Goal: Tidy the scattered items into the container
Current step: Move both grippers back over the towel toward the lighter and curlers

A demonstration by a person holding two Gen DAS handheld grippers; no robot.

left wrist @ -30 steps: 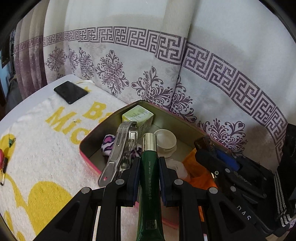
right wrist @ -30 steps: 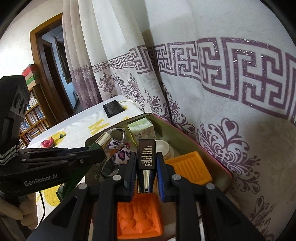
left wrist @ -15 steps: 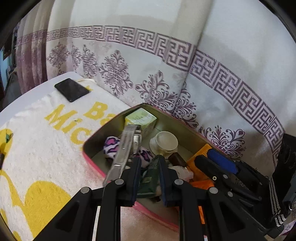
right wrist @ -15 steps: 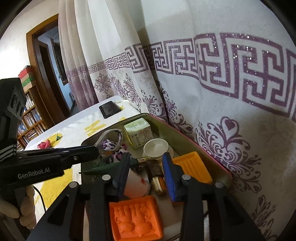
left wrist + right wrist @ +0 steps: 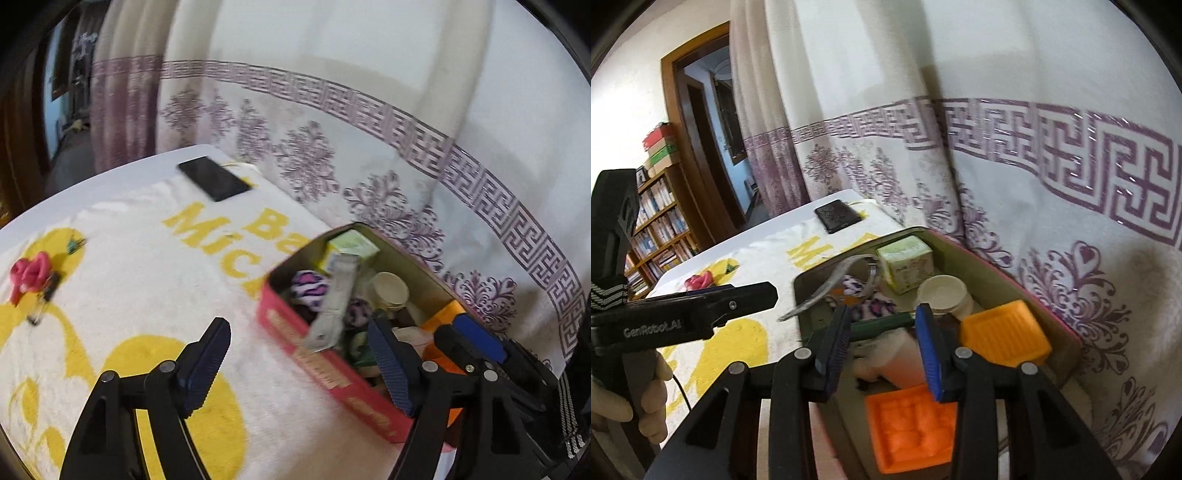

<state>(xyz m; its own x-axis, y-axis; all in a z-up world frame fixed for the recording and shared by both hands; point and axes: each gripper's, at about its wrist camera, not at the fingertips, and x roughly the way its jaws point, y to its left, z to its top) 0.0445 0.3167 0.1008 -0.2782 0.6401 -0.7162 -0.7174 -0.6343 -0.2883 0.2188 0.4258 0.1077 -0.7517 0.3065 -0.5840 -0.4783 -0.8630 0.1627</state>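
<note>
Red-sided tin crammed with jumbled items, both hand-held grippers spread wide, empty.

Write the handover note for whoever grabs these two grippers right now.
Left gripper: open, empty, above the towel beside the tin.
Right gripper: open, empty, over the tin's near end.
In the tin: green tube, small green box, white cup, two orange trays, a patterned scrunchie, and a metal clip poking over the rim.
Left: the pink flower clip and the small dark item next to it at the towel's far-left edge. The black phone lies at the back corner; unclear if it belongs in the tin.
</note>
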